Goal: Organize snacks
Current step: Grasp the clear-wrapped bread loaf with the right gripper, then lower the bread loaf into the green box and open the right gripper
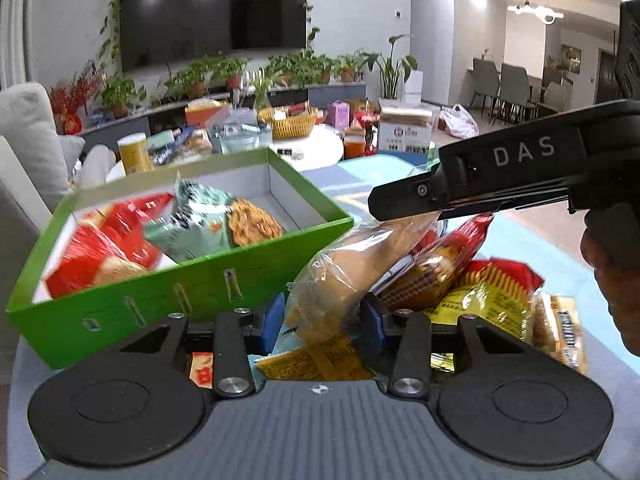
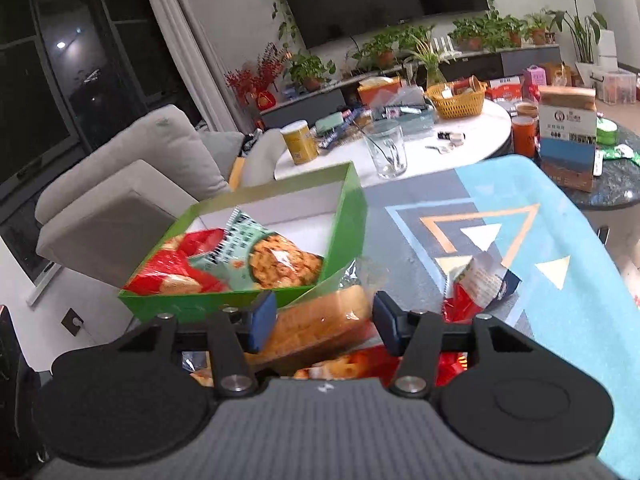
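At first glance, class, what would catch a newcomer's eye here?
The bright green box at left, already holding red and mint-green snack packets. Just right of it, a clear-wrapped bread loaf sits between both grippers' blue fingers, atop a heap of red and yellow packets.

Both claws, left claw and right claw, seem spread apart, close together.

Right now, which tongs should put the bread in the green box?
Probably the left tongs: the bread bag stands between their open pads, right beside the green box. The right tongs are open over the bread's other end, so either could.
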Demonstrator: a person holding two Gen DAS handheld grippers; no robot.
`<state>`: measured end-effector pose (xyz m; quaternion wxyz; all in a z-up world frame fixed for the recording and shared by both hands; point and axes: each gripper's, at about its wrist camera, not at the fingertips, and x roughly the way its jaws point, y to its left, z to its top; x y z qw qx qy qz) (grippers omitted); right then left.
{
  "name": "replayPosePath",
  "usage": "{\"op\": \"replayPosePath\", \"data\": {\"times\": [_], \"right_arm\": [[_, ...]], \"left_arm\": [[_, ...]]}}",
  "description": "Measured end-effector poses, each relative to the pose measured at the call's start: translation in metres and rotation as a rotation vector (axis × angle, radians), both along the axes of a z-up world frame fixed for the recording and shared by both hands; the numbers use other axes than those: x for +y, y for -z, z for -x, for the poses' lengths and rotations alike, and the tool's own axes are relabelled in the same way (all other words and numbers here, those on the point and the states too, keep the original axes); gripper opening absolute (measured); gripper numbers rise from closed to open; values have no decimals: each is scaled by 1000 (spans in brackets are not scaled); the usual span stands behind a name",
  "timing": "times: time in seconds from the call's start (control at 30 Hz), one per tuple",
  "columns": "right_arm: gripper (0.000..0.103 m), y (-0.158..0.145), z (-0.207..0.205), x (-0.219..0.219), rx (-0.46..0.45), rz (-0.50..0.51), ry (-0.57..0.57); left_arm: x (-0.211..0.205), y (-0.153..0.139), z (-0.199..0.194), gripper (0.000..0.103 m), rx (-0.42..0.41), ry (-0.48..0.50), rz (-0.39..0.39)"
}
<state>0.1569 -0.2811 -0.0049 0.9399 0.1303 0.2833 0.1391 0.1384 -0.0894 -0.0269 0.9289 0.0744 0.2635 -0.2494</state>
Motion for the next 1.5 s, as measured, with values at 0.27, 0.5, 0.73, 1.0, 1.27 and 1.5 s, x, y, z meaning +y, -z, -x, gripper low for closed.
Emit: {"op": "replayPosePath", "data": {"times": [0.27, 0.5, 0.73, 1.0, 1.27, 1.5], "right_arm": [[56, -40, 29, 18, -102, 0, -16], [56, -61, 37, 31, -155, -29, -32], [56, -60, 28, 45, -151, -46, -55], [56, -59, 6, 60, -143, -65, -67], [56, -61, -20, 75, -153, -82, -86], [56, -55, -49, 93, -147, -57, -100]], "left_arm": [[19, -40, 30, 40, -119, -8, 16], [37, -63, 45, 40, -196, -34, 18], [52, -66, 42, 40, -201, -55, -3], [67, -66, 23, 40, -190, -85, -20], [82, -67, -16, 40, -222, -132, -37], [88, -59, -59, 40, -249, -186, -101]]}}
